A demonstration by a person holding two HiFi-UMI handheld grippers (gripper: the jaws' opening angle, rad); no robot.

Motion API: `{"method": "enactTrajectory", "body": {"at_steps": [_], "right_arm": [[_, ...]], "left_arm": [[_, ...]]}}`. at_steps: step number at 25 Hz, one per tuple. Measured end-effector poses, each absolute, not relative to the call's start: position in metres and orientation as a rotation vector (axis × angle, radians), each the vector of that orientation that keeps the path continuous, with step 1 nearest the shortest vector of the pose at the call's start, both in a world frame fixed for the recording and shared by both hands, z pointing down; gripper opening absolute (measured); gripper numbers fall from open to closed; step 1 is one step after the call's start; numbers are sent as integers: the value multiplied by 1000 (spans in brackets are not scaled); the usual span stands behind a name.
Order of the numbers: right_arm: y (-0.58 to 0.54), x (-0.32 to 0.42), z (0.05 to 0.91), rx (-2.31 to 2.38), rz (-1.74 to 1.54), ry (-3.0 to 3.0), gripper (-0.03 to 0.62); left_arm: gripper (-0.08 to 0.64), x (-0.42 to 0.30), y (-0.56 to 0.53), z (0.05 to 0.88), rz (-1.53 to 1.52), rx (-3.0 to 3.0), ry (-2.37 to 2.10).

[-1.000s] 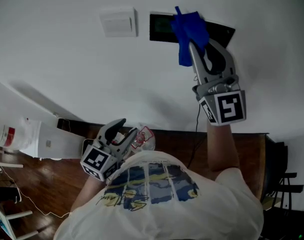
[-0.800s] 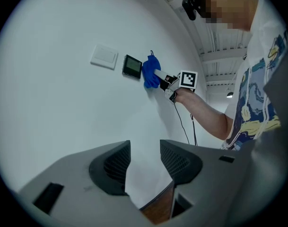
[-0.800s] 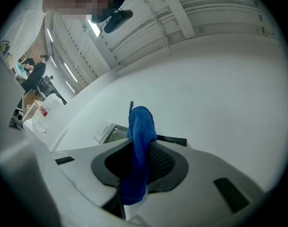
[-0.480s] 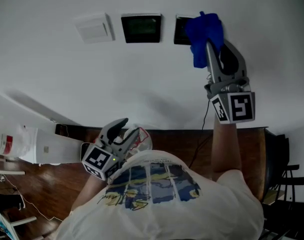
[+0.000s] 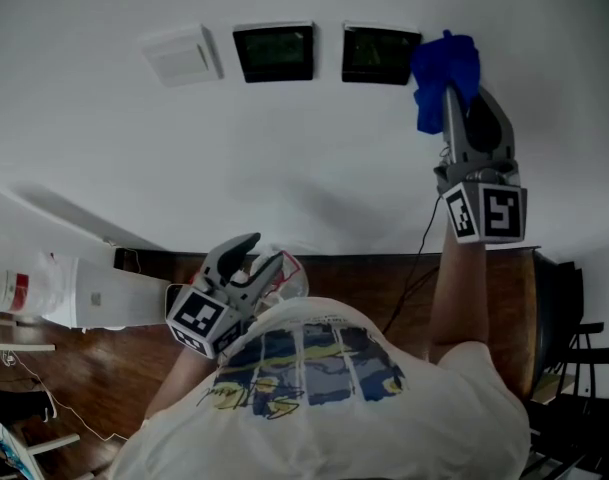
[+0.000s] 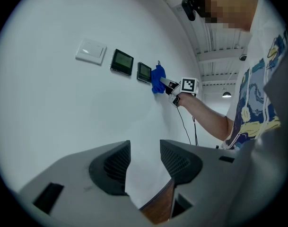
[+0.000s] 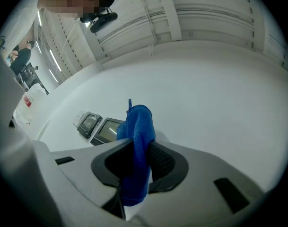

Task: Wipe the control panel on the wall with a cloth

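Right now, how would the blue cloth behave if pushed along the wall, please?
Probably floppy: the blue cloth droops below the right gripper's shut jaws and bunches above. Likely light: one pinch holds it. It should fold against the wall, not push stiffly.

The right arm [image 5: 459, 288] stretches forward, nearly straight, holding the right gripper [image 5: 454, 103] high. Its jaws are pinched together on a bunched blue cloth [image 5: 444, 63]. The left arm [image 5: 181, 376] is bent and held low. The left gripper [image 5: 268, 250] points forward with its jaws apart and nothing between them.
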State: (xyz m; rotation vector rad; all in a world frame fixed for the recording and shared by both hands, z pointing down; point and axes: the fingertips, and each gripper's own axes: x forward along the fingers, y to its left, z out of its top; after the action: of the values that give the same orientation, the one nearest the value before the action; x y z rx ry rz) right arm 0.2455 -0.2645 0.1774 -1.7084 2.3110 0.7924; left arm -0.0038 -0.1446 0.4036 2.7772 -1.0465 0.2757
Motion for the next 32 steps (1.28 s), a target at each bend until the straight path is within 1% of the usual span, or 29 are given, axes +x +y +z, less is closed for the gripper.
{"method": "enactTrajectory", "body": {"at_steps": [6,12,16,22,27,32], "right_arm": [[-256,257,181,-1792,762,2259,94],[-221,233,176,-1782,776,2241,94],[-193,191,173,-1702,800,2280,94],[-176,99,170,-1479,851,2404,94],[-194,32,172,-1336,843,2476,94],[-232,-6,174,-1298,806,2504,94]], "left_arm": [[176,-24,-137,405,290,2793,-1051],[176,-47,-123,405,279,2782,-1038],[176,-69,-113,407,279,2779,-1038],[176,-103,-100,411,290,2779,-1050],[176,-139,-89,411,283,2763,-1120],[176,-165,-87,410,279,2744,-1186]]}}
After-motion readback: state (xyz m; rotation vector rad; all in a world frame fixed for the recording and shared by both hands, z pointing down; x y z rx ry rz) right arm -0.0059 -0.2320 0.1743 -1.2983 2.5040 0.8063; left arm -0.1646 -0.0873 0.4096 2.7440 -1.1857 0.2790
